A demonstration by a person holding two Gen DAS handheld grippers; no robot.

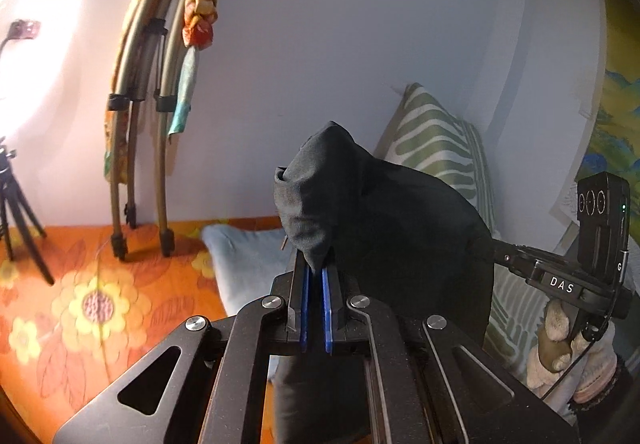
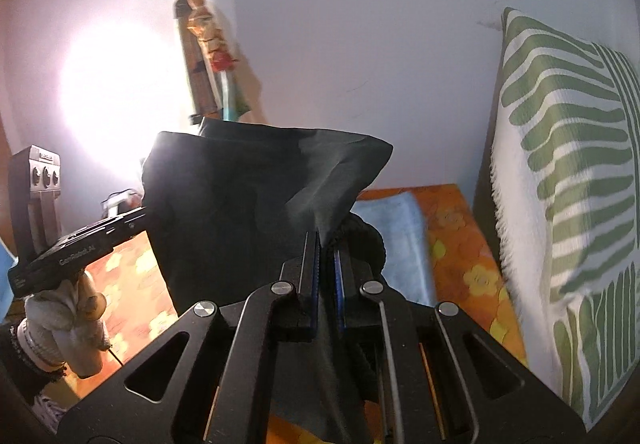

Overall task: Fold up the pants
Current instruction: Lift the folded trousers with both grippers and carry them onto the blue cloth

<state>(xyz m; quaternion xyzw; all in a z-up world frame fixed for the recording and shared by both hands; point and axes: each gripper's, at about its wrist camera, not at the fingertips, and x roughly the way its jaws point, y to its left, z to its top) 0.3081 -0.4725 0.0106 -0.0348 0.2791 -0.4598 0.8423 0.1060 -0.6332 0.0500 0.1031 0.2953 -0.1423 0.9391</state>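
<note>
Both grippers, the left gripper (image 1: pixel 315 269) and the right gripper (image 2: pixel 326 244), are clamped narrowly on the dark pants (image 1: pixel 380 212), held in the air above the orange flowered bedspread (image 1: pixel 80 304), so keeping them level and evenly apart should keep the fabric taut.

The pants (image 1: pixel 384 212) are plain black, the gripper pads (image 1: pixel 326 308) bright blue on black metal. The bedspread (image 1: pixel 80 308) is orange with big yellow flowers; a pale blue towel (image 1: pixel 240 256) lies on it. The pillow (image 2: pixel 568 172) is white with green leaf stripes, against a lilac-white wall (image 1: pixel 340 24)
</note>
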